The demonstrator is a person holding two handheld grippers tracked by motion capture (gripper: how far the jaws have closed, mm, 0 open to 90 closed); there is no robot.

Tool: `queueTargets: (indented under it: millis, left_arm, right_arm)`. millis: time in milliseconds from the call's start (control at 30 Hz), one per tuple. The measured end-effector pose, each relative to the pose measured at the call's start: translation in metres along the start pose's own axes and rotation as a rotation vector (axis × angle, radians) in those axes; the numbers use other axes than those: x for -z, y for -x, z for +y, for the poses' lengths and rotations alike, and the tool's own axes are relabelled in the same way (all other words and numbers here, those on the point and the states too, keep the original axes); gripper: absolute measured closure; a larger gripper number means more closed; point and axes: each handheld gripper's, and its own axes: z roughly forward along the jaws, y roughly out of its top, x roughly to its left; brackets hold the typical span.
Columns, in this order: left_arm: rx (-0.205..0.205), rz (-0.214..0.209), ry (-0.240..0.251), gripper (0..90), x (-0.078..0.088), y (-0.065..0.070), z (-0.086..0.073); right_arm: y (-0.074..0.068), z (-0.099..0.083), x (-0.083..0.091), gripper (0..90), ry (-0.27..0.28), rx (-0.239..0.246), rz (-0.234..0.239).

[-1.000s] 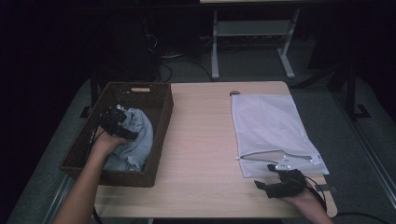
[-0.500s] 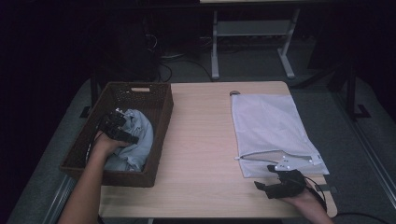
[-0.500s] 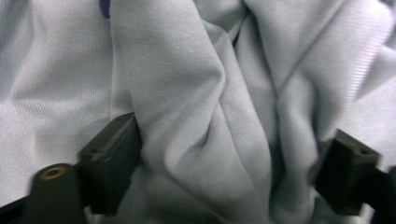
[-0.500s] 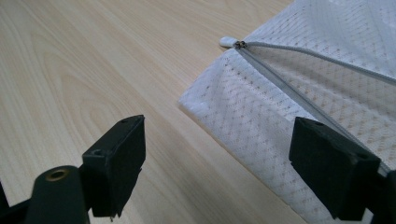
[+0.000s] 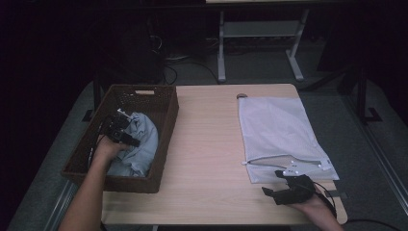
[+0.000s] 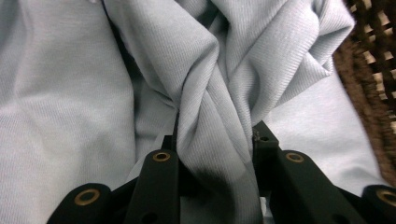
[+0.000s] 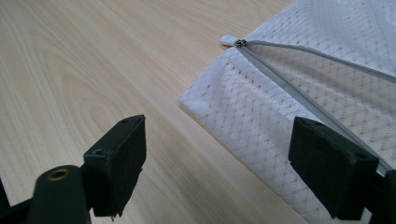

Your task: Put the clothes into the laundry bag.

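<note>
1. Dark room, wood table (image 5: 207, 159) lit in the middle; we use the basket (image 5: 166, 139) at its left edge as our landmark.
2. Inside the basket lies a pale blue cloth (image 5: 139, 144), bunched up, filling the near half.
3. Our left gripper (image 5: 120, 132) is down in the basket on top of the cloth. A second ago its jaws stood wide over the fabric; they have just been closing, and the left gripper view shows a ridge of cloth (image 6: 219, 135) pinched up between the two pads.
4. Left state: clamped on the cloth, fold gathered tight between the jaws.
5. The left hand sits slightly nearer us in the basket than a second ago; the cloth is still resting there, not lifted.
6. Well right of the basket, a white mesh bag (image 5: 279, 130) lies flat on the table, zipper (image 7: 299, 88) partly open at its near end.
7. Our right gripper (image 5: 284, 190) rests at the bag's near edge, same spot as before, jaws wide apart with nothing between them, the bag corner (image 7: 219, 100) just ahead.
8. Meaning: the grasp looks made. We judge the next step is lifting the cloth out of the basket toward the bag, with the right gripper ready to hold the opening.
</note>
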Motion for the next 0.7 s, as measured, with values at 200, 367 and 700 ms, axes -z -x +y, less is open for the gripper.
queueTargets:
  millis: [200, 367, 700]
  left_arm:
    - [0.014, -0.071, 0.071, 71.1, 0.018, 0.005, 0.001]
    - [0.024, -0.112, 0.146, 71.3, 0.034, 0.006, 0.000]
    - [-0.001, -0.181, 0.331, 71.4, 0.089, 0.020, 0.005]
  right_arm:
    - [0.001, 0.000, 0.001, 18.6, 0.005, -0.002, -0.003]
    - [0.001, 0.000, 0.001, 18.6, 0.006, -0.006, -0.003]
    - [0.001, 0.000, 0.002, 18.6, 0.007, -0.007, -0.007]
